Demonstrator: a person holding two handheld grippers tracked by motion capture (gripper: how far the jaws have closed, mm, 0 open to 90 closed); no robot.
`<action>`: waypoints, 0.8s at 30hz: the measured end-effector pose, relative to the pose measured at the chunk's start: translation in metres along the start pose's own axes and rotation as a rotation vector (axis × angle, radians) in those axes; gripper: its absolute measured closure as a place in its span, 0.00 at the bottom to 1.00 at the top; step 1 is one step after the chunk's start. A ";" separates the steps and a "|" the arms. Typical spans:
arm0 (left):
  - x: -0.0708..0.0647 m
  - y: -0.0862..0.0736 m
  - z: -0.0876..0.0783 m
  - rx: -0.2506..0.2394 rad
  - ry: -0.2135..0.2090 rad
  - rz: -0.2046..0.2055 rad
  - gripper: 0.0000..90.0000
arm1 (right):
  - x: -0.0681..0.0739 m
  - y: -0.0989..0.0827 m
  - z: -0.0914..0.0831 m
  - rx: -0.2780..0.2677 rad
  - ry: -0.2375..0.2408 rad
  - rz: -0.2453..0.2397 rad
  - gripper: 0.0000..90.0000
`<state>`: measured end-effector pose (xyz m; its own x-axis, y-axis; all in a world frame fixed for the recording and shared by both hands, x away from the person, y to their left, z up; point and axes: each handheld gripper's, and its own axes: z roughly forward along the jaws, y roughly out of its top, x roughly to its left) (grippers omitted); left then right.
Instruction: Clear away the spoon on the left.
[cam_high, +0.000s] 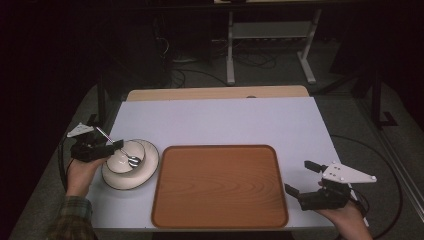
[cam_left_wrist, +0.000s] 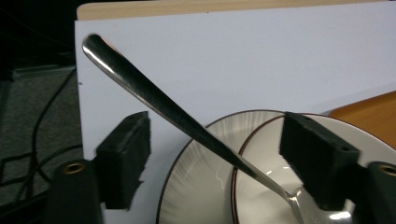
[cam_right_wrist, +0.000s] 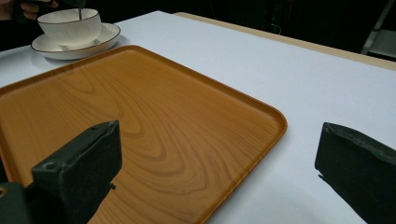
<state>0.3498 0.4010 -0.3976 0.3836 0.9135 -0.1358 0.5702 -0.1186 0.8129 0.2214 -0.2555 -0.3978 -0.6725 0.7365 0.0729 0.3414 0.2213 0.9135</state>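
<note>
A white bowl (cam_high: 122, 159) stands on a white plate (cam_high: 145, 174) with a dark rim at the table's left. A metal spoon (cam_high: 106, 138) leans in the bowl, its handle slanting up to the left. My left gripper (cam_high: 114, 148) is open at the bowl's left rim. In the left gripper view the spoon (cam_left_wrist: 154, 98) passes between the jaws without touching either pad, above the bowl (cam_left_wrist: 261, 144) and plate (cam_left_wrist: 196, 191). My right gripper (cam_high: 298, 176) stands open and holds nothing beside the right edge of the wooden tray (cam_high: 220, 185).
The tray (cam_right_wrist: 140, 107) lies bare at the front middle of the white table (cam_high: 225, 120), close to the plate (cam_right_wrist: 105, 37) and bowl (cam_right_wrist: 70, 25). A wooden strip (cam_high: 215, 93) borders the far side. Cables and a desk frame (cam_high: 230, 55) are on the floor beyond.
</note>
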 end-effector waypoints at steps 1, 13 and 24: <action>0.000 0.000 0.000 0.000 0.000 0.000 0.33 | 0.000 0.000 0.000 0.000 0.000 0.000 0.00; 0.002 -0.005 -0.002 -0.008 -0.075 -0.026 0.58 | 0.001 -0.001 0.000 0.004 0.000 -0.005 0.00; 0.001 -0.005 -0.003 -0.006 -0.061 -0.006 0.70 | 0.000 -0.001 0.000 0.005 0.000 -0.007 0.00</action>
<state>0.3450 0.4035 -0.4006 0.4235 0.8889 -0.1748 0.5685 -0.1106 0.8152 0.2207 -0.2556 -0.3985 -0.6746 0.7352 0.0666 0.3404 0.2297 0.9118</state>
